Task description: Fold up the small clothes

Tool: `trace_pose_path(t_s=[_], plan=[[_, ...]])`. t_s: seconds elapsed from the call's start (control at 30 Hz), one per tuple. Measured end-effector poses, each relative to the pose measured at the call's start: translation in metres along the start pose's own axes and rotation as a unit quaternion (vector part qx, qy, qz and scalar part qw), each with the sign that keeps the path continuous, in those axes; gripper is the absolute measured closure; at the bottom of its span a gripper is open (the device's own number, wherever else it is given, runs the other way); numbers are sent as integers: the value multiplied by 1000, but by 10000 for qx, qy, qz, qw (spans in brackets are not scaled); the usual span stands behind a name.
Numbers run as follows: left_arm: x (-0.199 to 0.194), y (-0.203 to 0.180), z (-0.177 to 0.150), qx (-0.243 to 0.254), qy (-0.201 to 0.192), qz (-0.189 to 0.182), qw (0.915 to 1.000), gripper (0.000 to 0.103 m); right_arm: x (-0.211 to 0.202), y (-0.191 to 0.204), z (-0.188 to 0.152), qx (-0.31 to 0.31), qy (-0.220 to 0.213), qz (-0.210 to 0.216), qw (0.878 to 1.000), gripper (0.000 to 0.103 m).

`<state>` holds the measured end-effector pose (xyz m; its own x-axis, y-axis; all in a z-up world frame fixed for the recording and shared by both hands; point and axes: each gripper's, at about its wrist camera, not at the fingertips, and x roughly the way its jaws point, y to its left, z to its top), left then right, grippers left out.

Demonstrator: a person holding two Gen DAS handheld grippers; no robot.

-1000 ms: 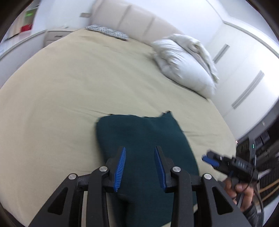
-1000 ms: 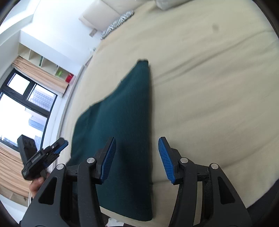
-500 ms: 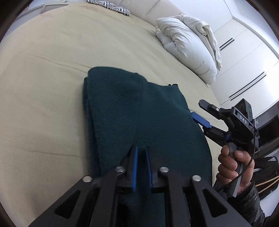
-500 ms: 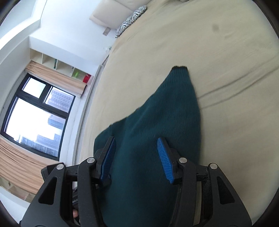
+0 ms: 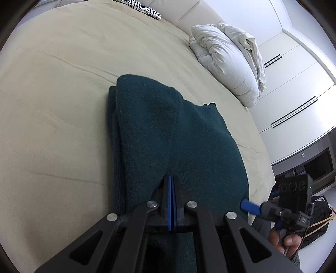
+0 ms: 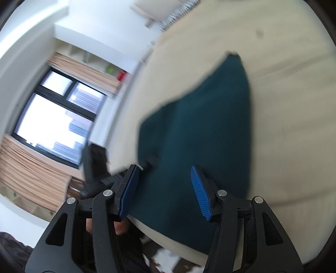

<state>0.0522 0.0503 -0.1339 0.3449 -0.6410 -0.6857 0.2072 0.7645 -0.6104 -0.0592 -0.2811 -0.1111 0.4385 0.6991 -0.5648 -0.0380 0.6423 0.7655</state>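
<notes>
A dark green knit garment (image 5: 168, 134) lies folded on the beige bed (image 5: 63, 73); it also shows in the right wrist view (image 6: 201, 134), blurred. My left gripper (image 5: 170, 182) is shut, its blue pads pressed together low over the garment's near part; whether cloth is pinched between them I cannot tell. My right gripper (image 6: 166, 189) is open above the garment's near end, holding nothing. It shows in the left wrist view (image 5: 271, 208) at the bed's right edge, held by a hand.
A crumpled white duvet (image 5: 229, 61) lies at the bed's far right. A zebra-print pillow (image 5: 138, 8) lies by the headboard. White wardrobe doors (image 5: 294, 84) stand right of the bed. A window with curtains (image 6: 54, 117) is on the left.
My left gripper went from open to fully shut and came down low over the garment. My right gripper stayed open and drew back toward the bed's edge, with motion blur.
</notes>
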Motion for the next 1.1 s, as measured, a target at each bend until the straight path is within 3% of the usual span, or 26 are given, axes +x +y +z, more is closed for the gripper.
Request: trace_pose_path(t_s=[0.13, 0.3, 0.43, 0.5, 0.53, 0.6, 0.63, 0.67, 0.73, 0.77, 0.83, 0.87, 0.93, 1.0, 1.1], plan=[[-18, -8, -8, 158, -133, 218, 9995, 97, -8, -14, -22, 269, 63, 88, 9996, 53], [-63, -42, -22, 817, -883, 963, 9881, 45, -36, 0, -39, -118, -89, -425, 9990, 52], [-100, -76, -36, 1370, -1622, 1437, 9666, 23, -61, 31, -34, -751, -593, -1139, 9889, 51], [-116, -94, -45, 1636, -2006, 1690, 9510, 1, -75, 49, -31, -947, -972, -1414, 9806, 50], [-125, -104, -49, 1800, -2250, 1793, 9407, 0, -82, 59, -30, -1074, -1195, -1580, 9743, 49], [-144, -125, -58, 2118, -2761, 1969, 9166, 0, -91, 81, -20, -1374, -1638, -1934, 9576, 34], [-150, -133, -61, 2212, -2948, 2059, 9065, 0, -97, 93, -18, -1532, -1939, -2177, 9442, 17], [-158, -140, -64, 2273, -3141, 2160, 8961, 0, -104, 105, -21, -1704, -2288, -2421, 9274, 8], [-175, -153, -71, 2291, -3557, 2292, 8766, 0, -112, 129, -26, -2027, -2796, -2706, 8986, 5], [-182, -158, -73, 2278, -3656, 2295, 8728, 0, -116, 139, -29, -2218, -3054, -2885, 8799, 0], [-194, -164, -77, 2200, -3789, 2210, 8713, 0, -123, 155, -35, -2551, -3404, -3160, 8480, 0], [-198, -166, -76, 2094, -3749, 2252, 8746, 0, -126, 162, -37, -2709, -3509, -3232, 8361, 0], [-198, -170, -71, 2019, -3551, 2314, 8830, 0, -129, 172, -38, -2899, -3590, -3280, 8243, 0], [-196, -171, -67, 1960, -3385, 2359, 8896, 0, -133, 177, -37, -2859, -3598, -3214, 8280, 0], [-184, -168, -66, 1925, -3133, 2374, 8991, 0, -135, 182, -30, -2675, -3468, -3040, 8460, 0]])
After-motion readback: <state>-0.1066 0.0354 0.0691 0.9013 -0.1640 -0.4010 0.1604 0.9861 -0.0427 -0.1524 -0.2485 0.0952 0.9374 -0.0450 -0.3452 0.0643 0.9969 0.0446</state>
